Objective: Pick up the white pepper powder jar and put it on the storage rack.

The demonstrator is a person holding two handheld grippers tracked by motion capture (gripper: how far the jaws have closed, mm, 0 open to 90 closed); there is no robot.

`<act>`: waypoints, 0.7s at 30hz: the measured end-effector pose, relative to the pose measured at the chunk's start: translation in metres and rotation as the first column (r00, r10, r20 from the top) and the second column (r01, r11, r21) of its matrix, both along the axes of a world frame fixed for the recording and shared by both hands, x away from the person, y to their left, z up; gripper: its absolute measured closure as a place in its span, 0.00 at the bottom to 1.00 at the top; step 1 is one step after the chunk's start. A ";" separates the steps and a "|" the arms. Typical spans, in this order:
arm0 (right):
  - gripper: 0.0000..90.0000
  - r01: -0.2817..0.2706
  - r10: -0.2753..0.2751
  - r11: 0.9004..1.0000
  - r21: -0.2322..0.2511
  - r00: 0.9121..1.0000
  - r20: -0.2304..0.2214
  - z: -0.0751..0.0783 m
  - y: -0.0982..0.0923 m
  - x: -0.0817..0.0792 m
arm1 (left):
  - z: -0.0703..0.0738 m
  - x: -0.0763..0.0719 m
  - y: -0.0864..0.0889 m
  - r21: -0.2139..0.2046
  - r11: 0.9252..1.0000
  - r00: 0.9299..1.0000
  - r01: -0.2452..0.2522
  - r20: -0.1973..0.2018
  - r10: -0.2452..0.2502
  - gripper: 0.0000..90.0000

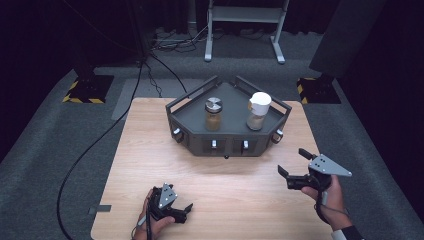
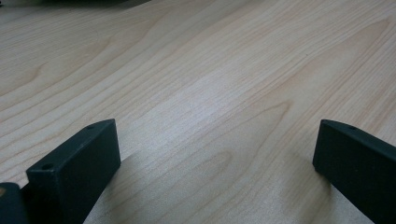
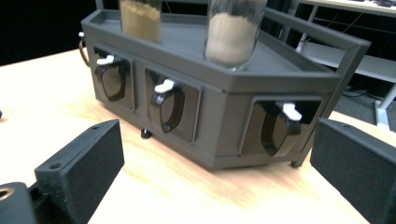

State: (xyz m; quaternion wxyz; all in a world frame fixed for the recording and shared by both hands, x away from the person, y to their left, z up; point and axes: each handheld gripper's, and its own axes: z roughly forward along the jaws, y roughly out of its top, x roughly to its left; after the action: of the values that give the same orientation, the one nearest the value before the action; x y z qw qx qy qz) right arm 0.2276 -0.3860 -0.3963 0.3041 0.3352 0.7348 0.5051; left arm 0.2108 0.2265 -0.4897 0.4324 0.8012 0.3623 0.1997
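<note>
Light wood surface [image 1: 150,150] held a dark grey wedge-shaped rack [image 1: 227,137] at its far middle, long axis running left-right across the surface, flat front face toward the person, pointed back corner away. Two jars stood upright on the rack's top tray: left jar [image 1: 213,114] with metal lid and brown fill, right jar [image 1: 259,111] with white cap and paler fill, well apart from each other. Front face carried dark ring-shaped holders with small white tabs [image 3: 164,86], seen close in the right gripper view, three of them side by side.

Left tool [image 1: 184,211] sat low at the near left of the surface, held in the left hand [image 1: 152,220], jaws spread wide and empty; left gripper view showed bare wood grain between them, jaws close to the surface, cannot tell if touching.

Right tool [image 1: 294,162] was at the near right, held by the right hand [image 1: 327,195], grey plate on top, jaws spread and empty, pointing toward the rack's right front corner, apart from it. Right gripper view had the rack between the jaws farther off, nothing gripped

Black cable [image 1: 85,155] ran over grey carpet left of the surface
</note>
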 end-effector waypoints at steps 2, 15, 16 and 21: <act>0.03 0.000 0.000 1.000 0.000 1.000 -0.006 -0.005 0.000 -0.002 | 0.000 0.000 0.000 0.000 1.000 1.000 0.000 -0.001 0.000 0.01; 0.03 -0.001 0.000 1.000 -0.012 0.998 -0.066 -0.034 0.000 -0.009 | 0.000 0.000 0.000 0.000 1.000 1.000 0.000 0.000 0.000 0.01; 0.03 0.001 -0.002 1.000 -0.017 0.997 -0.073 -0.037 0.000 -0.010 | 0.000 0.000 0.000 0.000 1.000 1.000 0.000 0.001 0.000 0.01; 0.03 0.007 -0.009 1.000 -0.021 0.994 -0.113 -0.052 -0.002 -0.013 | 0.000 0.000 0.000 0.000 1.000 1.000 0.000 0.000 0.000 0.01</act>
State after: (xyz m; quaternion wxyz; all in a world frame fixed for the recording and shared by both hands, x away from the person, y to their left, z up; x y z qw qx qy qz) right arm 0.2142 -0.3878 -0.4478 0.2677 0.3629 0.7547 0.4765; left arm 0.2107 0.2265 -0.4898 0.4324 0.8011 0.3624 0.1997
